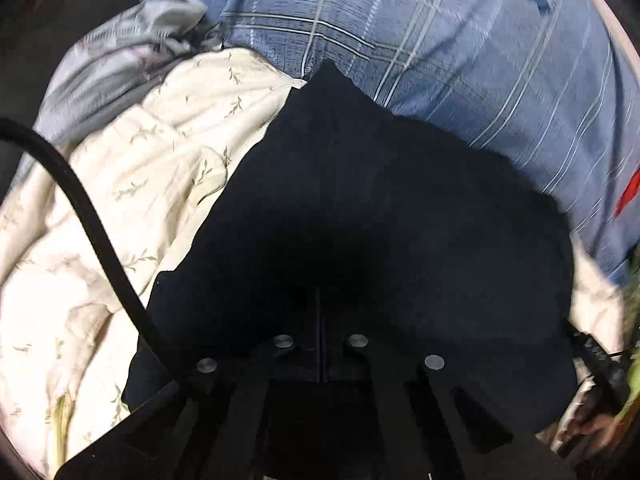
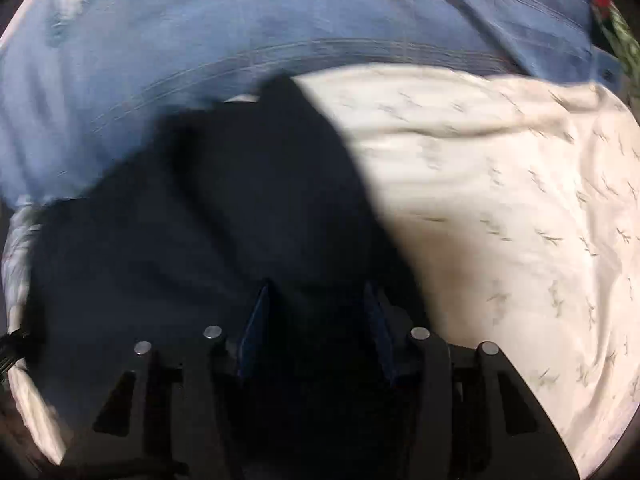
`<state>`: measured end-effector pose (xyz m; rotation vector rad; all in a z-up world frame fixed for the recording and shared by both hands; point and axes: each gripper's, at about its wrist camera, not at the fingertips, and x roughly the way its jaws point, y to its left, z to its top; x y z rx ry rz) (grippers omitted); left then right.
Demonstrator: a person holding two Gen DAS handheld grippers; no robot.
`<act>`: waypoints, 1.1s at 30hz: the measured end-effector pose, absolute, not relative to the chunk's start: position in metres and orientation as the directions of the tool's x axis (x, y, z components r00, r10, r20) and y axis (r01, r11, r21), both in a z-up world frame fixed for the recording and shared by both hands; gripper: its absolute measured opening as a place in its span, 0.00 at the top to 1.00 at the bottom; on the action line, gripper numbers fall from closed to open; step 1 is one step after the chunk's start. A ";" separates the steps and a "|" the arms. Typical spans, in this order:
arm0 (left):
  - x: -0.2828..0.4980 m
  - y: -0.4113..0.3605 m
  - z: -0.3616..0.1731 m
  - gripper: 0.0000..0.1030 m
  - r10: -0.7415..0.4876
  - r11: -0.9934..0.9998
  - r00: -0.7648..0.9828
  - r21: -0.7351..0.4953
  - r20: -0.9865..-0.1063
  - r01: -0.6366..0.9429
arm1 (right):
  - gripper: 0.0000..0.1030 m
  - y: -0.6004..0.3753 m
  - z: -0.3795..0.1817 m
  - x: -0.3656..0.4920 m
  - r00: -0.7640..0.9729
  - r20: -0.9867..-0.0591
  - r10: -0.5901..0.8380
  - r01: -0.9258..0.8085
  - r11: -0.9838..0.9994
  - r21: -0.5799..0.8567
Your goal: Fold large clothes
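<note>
Your left hand-held gripper (image 1: 320, 320) has its fingers pressed together, seemingly pinching the dark garment (image 1: 360, 208), which spreads away from it toward the far side, tapering to a point. Your right hand-held gripper (image 2: 316, 320) stands parted, with the same dark garment (image 2: 200, 220) directly beneath and ahead, so both are about equally near. It lies on the cream quilt (image 2: 500, 200), against the blue checked bedding (image 1: 460, 40). No containers are visible.
</note>
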<state>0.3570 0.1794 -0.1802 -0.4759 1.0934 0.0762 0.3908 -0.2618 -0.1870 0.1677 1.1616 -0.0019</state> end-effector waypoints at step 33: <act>0.436 0.152 -0.147 0.21 0.137 0.981 0.553 0.037 -0.822 -0.189 | 0.48 -0.232 -0.139 0.440 0.536 -0.840 -0.089 -0.001 0.994 -0.106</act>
